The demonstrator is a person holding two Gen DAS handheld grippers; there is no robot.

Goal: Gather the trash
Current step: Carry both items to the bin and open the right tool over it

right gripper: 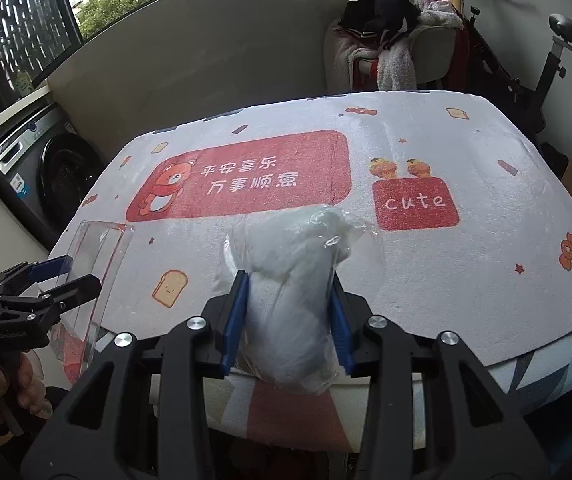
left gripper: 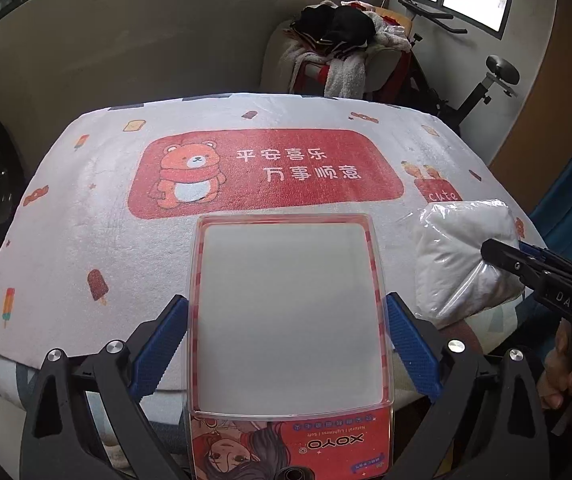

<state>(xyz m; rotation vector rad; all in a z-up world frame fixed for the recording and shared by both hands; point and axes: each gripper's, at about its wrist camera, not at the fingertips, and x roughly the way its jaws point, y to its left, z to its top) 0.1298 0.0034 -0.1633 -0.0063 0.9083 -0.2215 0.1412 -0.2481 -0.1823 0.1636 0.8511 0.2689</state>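
Observation:
My left gripper (left gripper: 286, 312) is shut on a clear plastic package box (left gripper: 290, 320) with a red-striped border and a red XOYO label. I hold it over the front edge of the table. It also shows in the right wrist view (right gripper: 97, 264), held by the left gripper (right gripper: 61, 276). My right gripper (right gripper: 290, 292) is shut on a clear plastic bag with white stuffing (right gripper: 294, 280), held above the table's front edge. The bag shows in the left wrist view (left gripper: 462, 256), with the right gripper (left gripper: 526, 260) clamped on it.
The table carries a white mat (left gripper: 85, 216) with a red bear panel (left gripper: 265, 172) and a red "cute" patch (right gripper: 416, 204). Behind are a chair piled with clothes (right gripper: 390, 40), an exercise bike (right gripper: 546, 68) and a washing machine (right gripper: 49, 168) at the left.

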